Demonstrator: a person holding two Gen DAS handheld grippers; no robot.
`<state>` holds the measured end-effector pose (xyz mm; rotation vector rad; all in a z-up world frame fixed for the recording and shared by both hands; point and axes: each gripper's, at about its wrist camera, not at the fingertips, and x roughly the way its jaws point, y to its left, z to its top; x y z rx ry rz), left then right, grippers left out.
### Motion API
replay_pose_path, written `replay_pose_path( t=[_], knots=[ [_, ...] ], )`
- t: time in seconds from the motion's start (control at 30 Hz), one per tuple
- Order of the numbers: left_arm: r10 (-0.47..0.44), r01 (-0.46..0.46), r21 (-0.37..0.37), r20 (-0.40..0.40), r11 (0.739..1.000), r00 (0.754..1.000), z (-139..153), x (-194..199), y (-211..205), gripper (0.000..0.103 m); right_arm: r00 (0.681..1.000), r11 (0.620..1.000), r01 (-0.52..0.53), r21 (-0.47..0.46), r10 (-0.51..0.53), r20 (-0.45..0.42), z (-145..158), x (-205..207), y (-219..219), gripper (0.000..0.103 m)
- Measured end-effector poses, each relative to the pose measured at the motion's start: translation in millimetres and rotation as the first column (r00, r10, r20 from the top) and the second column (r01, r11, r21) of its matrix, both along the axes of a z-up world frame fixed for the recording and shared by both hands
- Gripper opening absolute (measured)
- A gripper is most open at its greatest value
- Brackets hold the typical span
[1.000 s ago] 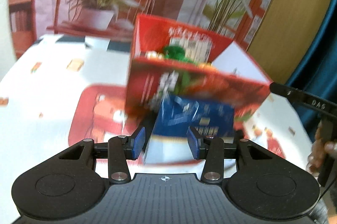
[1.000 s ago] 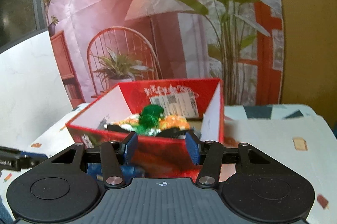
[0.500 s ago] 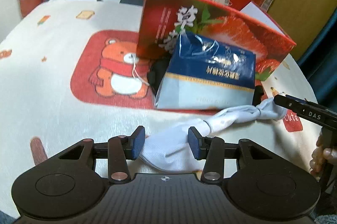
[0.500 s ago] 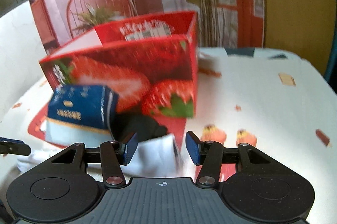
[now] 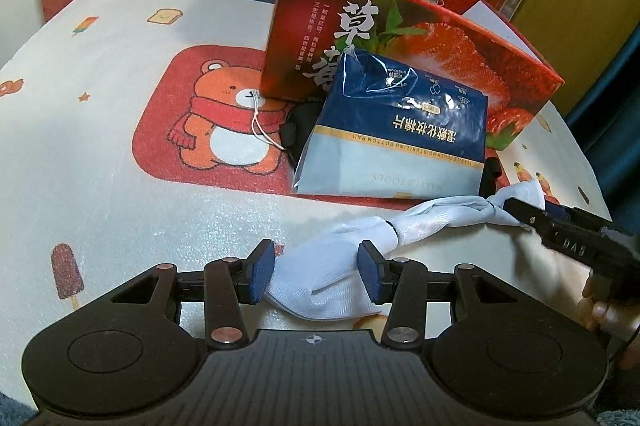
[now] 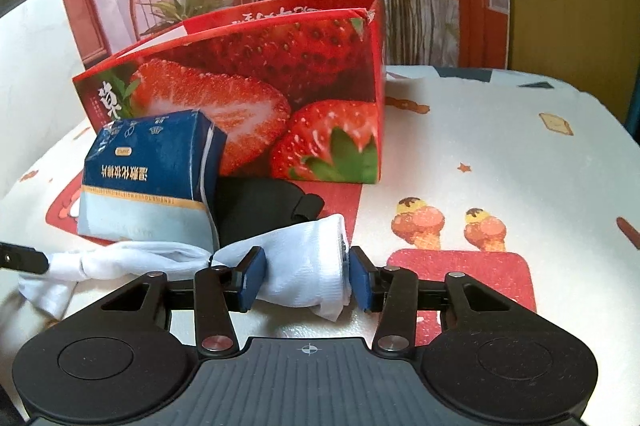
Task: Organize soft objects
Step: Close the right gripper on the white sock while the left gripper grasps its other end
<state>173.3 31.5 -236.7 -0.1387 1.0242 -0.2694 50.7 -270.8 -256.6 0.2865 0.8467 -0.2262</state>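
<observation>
White sock point(image 5: 340, 266) lies between both spread grippers' fingers point(image 5: 262, 272); blue cotton-pad pack point(image 5: 396, 133), strawberry box point(image 6: 256, 97) behind.

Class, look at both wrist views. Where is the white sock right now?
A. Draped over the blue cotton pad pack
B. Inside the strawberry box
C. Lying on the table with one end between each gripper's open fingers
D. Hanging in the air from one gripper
C: the white sock lies stretched on the table, one end between the open fingers of the left gripper, the other between those of the right gripper.
</observation>
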Motion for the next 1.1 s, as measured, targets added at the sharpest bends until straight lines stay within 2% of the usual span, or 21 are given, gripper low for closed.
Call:
replay_pose_path(
  t=[0.13, 0.57, 0.7, 0.8, 0.87, 0.93, 1.03, 1.1],
  knots=[
    [-0.008, 0.008, 0.006, 0.001, 1.000, 1.000, 0.0, -1.9, -0.7, 0.051, 0.999, 0.996, -0.035, -0.077, 0.036, 0.011, -3.5, -5.1, 12.8, 0.040],
    [-0.021, 0.021, -0.005, -0.022, 1.000, 1.000, -8.5, -6.2, -1.3, 0.053, 0.998, 0.997, -0.048, -0.054, 0.050, 0.032, -5.4, -7.0, 8.6, 0.040],
    [-0.039, 0.039, 0.019, -0.014, 0.999, 0.999, -10.8, -6.7, -5.3, 0.053, 0.998, 0.998, -0.048, -0.046, 0.050, 0.035, -5.8, -7.1, 7.5, 0.040],
    [-0.067, 0.066, 0.055, 0.009, 0.996, 0.998, -11.9, -8.6, -12.5, 0.058, 0.998, 0.998, -0.047, -0.038, 0.048, 0.038, -6.3, -6.8, 6.5, 0.041],
    [-0.084, 0.083, 0.069, 0.021, 0.994, 0.996, -12.8, -10.2, -17.6, 0.067, 0.998, 0.998, -0.045, -0.033, 0.047, 0.040, -6.5, -6.8, 6.1, 0.041],
    [-0.099, 0.096, 0.089, 0.034, 0.991, 0.994, -13.7, -12.2, -23.4, 0.069, 0.998, 0.998, -0.045, -0.031, 0.046, 0.040, -6.5, -6.6, 5.9, 0.041],
    [-0.122, 0.114, 0.137, 0.053, 0.984, 0.991, -14.9, -14.5, -28.5, 0.067, 0.998, 0.998, -0.045, -0.032, 0.046, 0.040, -6.5, -6.8, 6.3, 0.041],
    [-0.108, 0.096, 0.168, 0.065, 0.981, 0.992, -14.7, -14.4, -28.6, 0.057, 0.998, 0.998, -0.045, -0.032, 0.046, 0.040, -6.5, -6.9, 6.1, 0.041]
  ],
)
